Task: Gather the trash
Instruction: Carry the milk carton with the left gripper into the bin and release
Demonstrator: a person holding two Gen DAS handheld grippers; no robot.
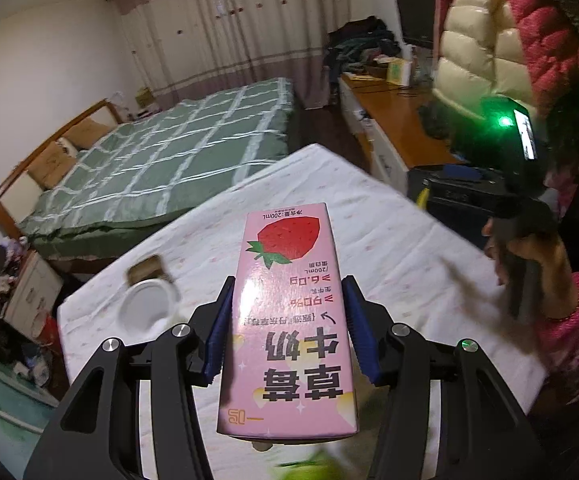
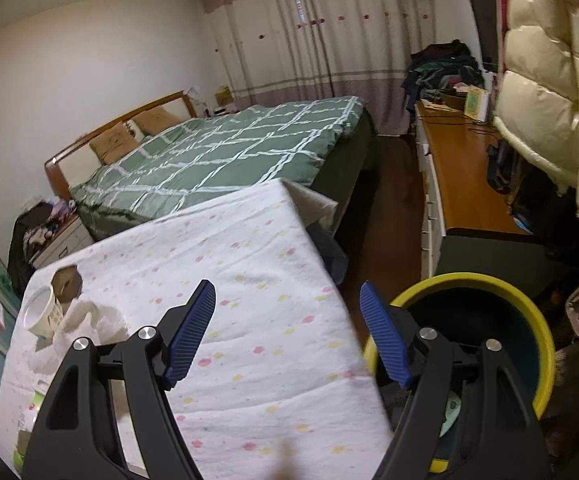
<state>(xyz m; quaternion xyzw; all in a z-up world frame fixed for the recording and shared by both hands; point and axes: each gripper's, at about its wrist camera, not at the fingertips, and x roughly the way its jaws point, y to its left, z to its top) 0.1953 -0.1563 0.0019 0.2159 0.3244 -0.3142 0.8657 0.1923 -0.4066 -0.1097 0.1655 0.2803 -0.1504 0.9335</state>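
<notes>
Plainly the biggest surface in both views is the table, draped in a white cloth with small coloured dots and filling the lower middle of each frame. At lower right of the right wrist view, just beside the table's edge, stands the yellow-rimmed bin, dark inside and open at the top.

Next in size is the pink strawberry milk carton, in the lower centre of the left wrist view and raised clear of the cloth. The left gripper pinches it across its two narrow sides, blue pads flat against the card at about mid-height. It is likely light and probably empty, with stiff panels that would buckle under a hard squeeze; its glossy face looks slippery, so a hold on the side walls near the middle seems soundest.

The right gripper holds nothing, its fingers spread wide over the cloth.

Smaller trash lies at left on the table: a white paper cup tipped on crumpled tissue, easily crushed and best taken by its rim, and touching it a small brownish box.
</notes>
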